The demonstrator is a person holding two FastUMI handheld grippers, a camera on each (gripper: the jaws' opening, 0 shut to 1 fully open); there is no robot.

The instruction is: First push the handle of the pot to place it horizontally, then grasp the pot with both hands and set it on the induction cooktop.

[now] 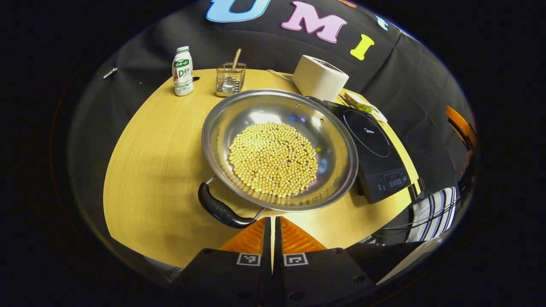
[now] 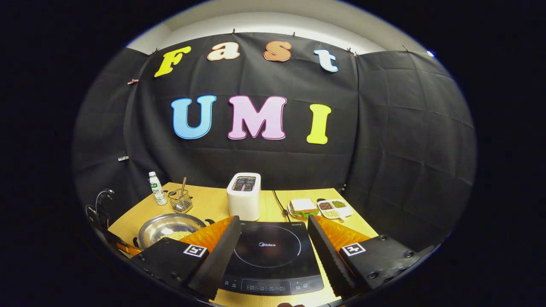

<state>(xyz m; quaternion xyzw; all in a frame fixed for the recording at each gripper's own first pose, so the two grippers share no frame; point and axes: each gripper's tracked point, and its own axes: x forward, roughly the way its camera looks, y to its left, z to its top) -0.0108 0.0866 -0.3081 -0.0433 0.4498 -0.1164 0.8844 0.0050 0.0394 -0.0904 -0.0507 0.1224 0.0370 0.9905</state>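
Note:
A wide steel pot (image 1: 337, 145) full of pale beans (image 1: 273, 157) sits on the wooden table (image 1: 149, 170). Its near black handle (image 1: 219, 209) points to the front left; the far handle shows at the rim by the cooktop. My left gripper (image 1: 272, 224) is shut with nothing in it, its tips just right of the near handle. The black induction cooktop (image 1: 371, 145) lies to the pot's right. In the right gripper view my right gripper (image 2: 271, 238) stands open above the cooktop (image 2: 268, 251), with the pot (image 2: 170, 228) to its left.
A white toaster (image 2: 244, 195) stands behind the cooktop. A drink bottle (image 1: 182, 70) and a wire holder with a spoon (image 1: 230, 79) stand at the table's back left. A sandwich plate (image 2: 303, 207) and a divided snack dish (image 2: 335, 208) sit at the back right.

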